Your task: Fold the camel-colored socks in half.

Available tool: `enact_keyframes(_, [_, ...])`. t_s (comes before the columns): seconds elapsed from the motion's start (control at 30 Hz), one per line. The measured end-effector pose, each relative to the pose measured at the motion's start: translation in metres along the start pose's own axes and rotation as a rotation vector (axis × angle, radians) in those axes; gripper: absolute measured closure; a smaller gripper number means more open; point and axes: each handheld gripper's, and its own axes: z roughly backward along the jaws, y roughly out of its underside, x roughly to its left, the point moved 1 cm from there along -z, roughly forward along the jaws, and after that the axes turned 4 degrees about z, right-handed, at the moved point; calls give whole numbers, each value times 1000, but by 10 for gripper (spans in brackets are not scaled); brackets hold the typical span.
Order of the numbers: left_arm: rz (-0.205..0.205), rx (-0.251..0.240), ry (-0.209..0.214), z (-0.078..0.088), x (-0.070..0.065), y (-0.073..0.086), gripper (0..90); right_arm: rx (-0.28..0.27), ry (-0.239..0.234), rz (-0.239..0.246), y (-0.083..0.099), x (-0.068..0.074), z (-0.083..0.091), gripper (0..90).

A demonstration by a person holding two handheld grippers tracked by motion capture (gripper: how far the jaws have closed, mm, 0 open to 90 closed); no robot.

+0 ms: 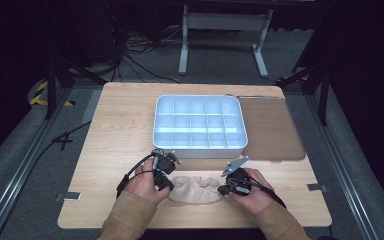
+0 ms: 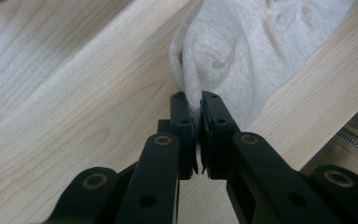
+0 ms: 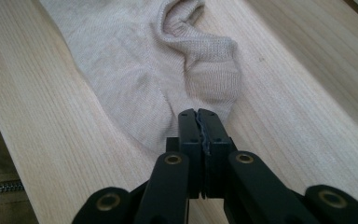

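Both the left gripper (image 2: 196, 100) and right gripper (image 3: 198, 116) pinch only thin edge folds of the beige sock (image 1: 196, 187); uneven pulling could slip the fabric free.

The sock (image 1: 196, 188) lies on the table (image 1: 115, 130) before the tray (image 1: 198, 146).

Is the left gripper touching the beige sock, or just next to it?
Touching. In the left gripper view, the left gripper has its jaws closed on a pinched fold of the sock, fabric caught between the pads.
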Motion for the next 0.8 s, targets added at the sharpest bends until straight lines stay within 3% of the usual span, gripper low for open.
enact_keyframes(0.13, [3, -11, 8, 2, -2, 0, 850, 2, -5, -2, 0, -1, 0, 900])
enact_keyframes(0.5, [-62, -81, 25, 11, -15, -9, 850, -33, -9, -13, 5, -2, 0, 900])
enact_keyframes(0.8, [-107, -84, 37, 9, -26, -18, 850, -73, 18, 2, 10, 2, -1, 900])
